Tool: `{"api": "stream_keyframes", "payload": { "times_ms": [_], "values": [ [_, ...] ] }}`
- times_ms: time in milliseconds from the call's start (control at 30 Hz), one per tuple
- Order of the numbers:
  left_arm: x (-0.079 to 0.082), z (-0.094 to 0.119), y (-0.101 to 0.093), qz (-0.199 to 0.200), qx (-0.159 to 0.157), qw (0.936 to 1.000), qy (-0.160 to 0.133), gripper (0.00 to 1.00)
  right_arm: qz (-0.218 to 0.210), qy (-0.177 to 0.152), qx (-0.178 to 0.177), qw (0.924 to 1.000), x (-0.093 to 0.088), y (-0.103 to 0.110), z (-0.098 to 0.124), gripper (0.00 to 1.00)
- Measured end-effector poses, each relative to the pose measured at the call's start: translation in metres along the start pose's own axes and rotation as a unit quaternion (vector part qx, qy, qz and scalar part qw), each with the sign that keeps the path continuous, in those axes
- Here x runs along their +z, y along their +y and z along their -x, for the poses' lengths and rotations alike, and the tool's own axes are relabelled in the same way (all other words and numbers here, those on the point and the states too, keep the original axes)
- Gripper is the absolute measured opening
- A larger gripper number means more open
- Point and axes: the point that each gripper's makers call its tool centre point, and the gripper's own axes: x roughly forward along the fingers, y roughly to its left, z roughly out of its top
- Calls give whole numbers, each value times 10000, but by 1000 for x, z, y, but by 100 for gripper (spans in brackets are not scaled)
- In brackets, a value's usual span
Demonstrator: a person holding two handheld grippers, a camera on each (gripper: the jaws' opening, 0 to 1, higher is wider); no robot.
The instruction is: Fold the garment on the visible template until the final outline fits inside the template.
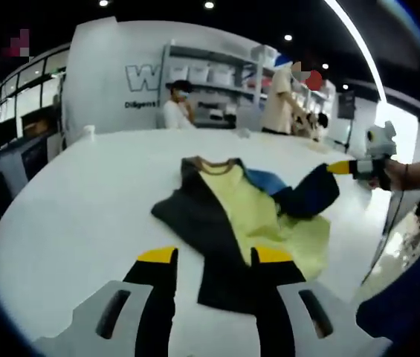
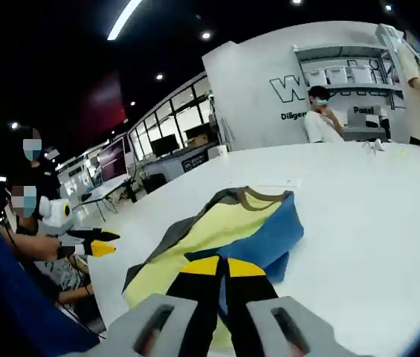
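Two grippers: both work one shirt (image 1: 232, 223) lying on a white table (image 1: 83, 201).
Left gripper (image 1: 213, 256): jaws spread, hovering over the shirt's near hem and holding nothing; the hem is free, so a pull from the other side could drag the whole shirt across the table.
Shirt: dark, yellow and blue panels, collar (image 1: 213, 165) at the far end, lying roughly flat in the middle of the table; no template outline can be made out under it, so judging the fit is hard.
Sleeve (image 2: 258, 242): the blue sleeve is lifted toward the right; if it slips out mid-fold it will likely land bunched and leave the outline too wide.
Right gripper (image 2: 221, 266): tips pressed together, pinching the blue sleeve; in the left gripper view it sits at the far right, past the shirt's edge.
Risk: a thin grip on loose cloth, likely to let go under tension.
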Motion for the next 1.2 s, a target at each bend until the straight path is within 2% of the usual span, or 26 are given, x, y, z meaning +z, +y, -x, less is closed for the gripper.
{"api": "stream_keyframes", "payload": {
  "times_ms": [133, 267, 333, 400, 533, 600, 867, 900, 1033, 1067, 1133, 1167, 1200],
  "values": [
    [1, 0, 2, 15, 46, 10000, -11, 36, -754, -480, -104, 9959, 39, -27, 2, 0],
    [3, -1, 3, 32, 90, 10000, -29, 36, -850, -593, -223, 9944, 65, -50, 4, 0],
    [4, -3, 4, 35, 104, 9999, -35, 36, -1018, -693, -291, 9920, 73, -60, 4, 0],
    [4, -4, 3, 39, 114, 9999, -27, 36, -1264, -816, -469, 9875, 84, -89, 6, 0],
    [3, -5, 0, 42, 115, 9999, -14, 36, -1379, -929, -786, 9829, 96, -122, 14, 0],
    [3, -4, 0, 24, 118, 9999, -1, 36, -1591, -1077, -964, 9766, 102, -145, 19, 0],
    [3, -5, -1, 67, 201, 9998, 23, 36, -1777, -1179, -1554, 9646, 105, -196, 42, 0],
    [3, -5, -1, 70, 212, 9997, 30, 36, -1917, -1243, -1667, 9592, 107, -213, 47, 0],
    [1, -6, -1, 93, 302, 9995, 49, 36, -2077, -1238, -2012, 9492, 101, -253, 59, 0],
    [1, -7, -2, 106, 317, 9994, 51, 36, -2181, -1229, -2077, 9456, 97, -255, 61, 0],
    [0, -7, -2, 124, 329, 9994, 57, 36, -2239, -1227, -2134, 9430, 94, -261, 63, 0],
    [-1, -9, -6, 121, 326, 9994, 83, 36, -2413, -1284, -2303, 9339, 87, -270, 70, 0],
    [-1, -10, -8, 111, 339, 9993, 90, 36, -2462, -1285, -2350, 9315, 84, -274, 74, 0]
  ]
}}
